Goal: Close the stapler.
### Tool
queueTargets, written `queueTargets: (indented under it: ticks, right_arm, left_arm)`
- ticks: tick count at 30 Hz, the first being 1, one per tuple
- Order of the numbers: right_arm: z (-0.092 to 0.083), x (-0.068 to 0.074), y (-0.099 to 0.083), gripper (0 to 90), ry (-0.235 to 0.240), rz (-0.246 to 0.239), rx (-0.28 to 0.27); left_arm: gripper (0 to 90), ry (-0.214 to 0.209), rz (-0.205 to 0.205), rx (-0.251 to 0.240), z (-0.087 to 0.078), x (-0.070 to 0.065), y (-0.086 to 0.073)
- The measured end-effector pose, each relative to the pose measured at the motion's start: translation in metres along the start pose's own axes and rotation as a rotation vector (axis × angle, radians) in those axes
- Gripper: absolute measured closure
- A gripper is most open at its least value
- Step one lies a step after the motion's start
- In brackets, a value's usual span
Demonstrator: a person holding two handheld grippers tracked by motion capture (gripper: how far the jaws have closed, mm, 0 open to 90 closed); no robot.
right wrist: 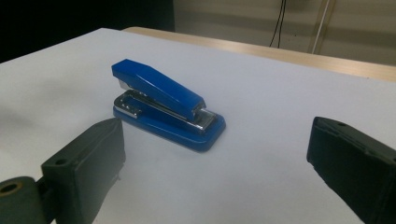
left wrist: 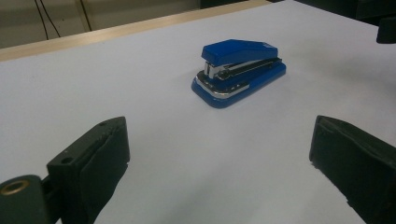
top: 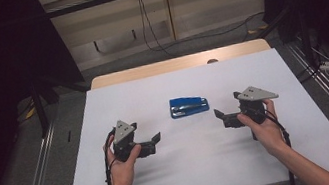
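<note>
A blue stapler [top: 188, 106] lies flat in the middle of the white table [top: 200, 167]. My left gripper [top: 153, 142] rests on the table to the stapler's left and a bit nearer, pointing toward it, open and holding nothing. My right gripper [top: 221, 116] sits just right of the stapler, also open and holding nothing. In the left gripper view the stapler [left wrist: 238, 70] stands ahead of the wide-apart jaws of the left gripper [left wrist: 219, 154]. In the right gripper view the stapler [right wrist: 163, 105] lies close ahead, left of centre, beyond the right gripper [right wrist: 215, 158].
A wooden strip [top: 178, 63] runs along the table's far edge. Cables [top: 152, 28] hang and trail on the floor behind it. Metal rails [top: 38, 169] flank the table. Bare white surface surrounds the stapler.
</note>
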State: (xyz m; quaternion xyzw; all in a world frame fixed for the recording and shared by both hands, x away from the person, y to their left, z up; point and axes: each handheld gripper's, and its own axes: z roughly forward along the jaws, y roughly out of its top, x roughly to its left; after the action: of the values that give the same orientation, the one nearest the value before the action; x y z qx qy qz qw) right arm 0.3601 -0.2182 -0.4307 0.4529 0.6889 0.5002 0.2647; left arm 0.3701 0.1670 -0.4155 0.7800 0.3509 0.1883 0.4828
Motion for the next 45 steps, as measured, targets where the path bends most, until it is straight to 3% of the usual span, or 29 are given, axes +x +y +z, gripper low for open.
queueTargets:
  ticks: [8, 11, 18, 23, 28, 35, 40, 45]
  right_arm:
    - [-0.014, -0.003, -0.006, 2.3, -0.039, 0.020, -0.013]
    - [-0.019, -0.004, -0.007, 2.3, -0.047, 0.015, -0.014]
    - [-0.036, -0.005, -0.013, 2.3, -0.068, 0.008, -0.016]
    - [-0.045, -0.008, -0.017, 2.3, -0.084, 0.011, -0.019]
    - [-0.055, -0.009, -0.020, 2.3, -0.099, 0.010, -0.024]
    - [-0.070, -0.013, -0.028, 2.3, -0.127, 0.016, -0.029]
    - [-0.076, -0.014, -0.035, 2.2, -0.130, 0.029, -0.038]
    - [-0.081, -0.013, -0.037, 2.1, -0.137, 0.024, -0.030]
  left_arm:
    - [5.2, 0.038, 0.001, -0.023, -0.015, 0.006, -0.006]
    - [5.0, 0.051, 0.024, -0.020, -0.021, 0.006, -0.008]
    - [4.9, 0.059, -0.002, -0.036, -0.038, 0.009, -0.016]
    - [4.9, 0.094, -0.019, -0.044, -0.047, 0.016, -0.018]
    - [4.7, 0.128, 0.014, -0.049, -0.053, 0.017, -0.018]
    - [4.6, 0.119, -0.004, -0.048, -0.063, 0.015, -0.025]
    - [4.7, 0.147, -0.053, -0.043, -0.066, 0.019, -0.031]
    - [4.7, 0.132, -0.042, -0.043, -0.071, 0.015, -0.034]
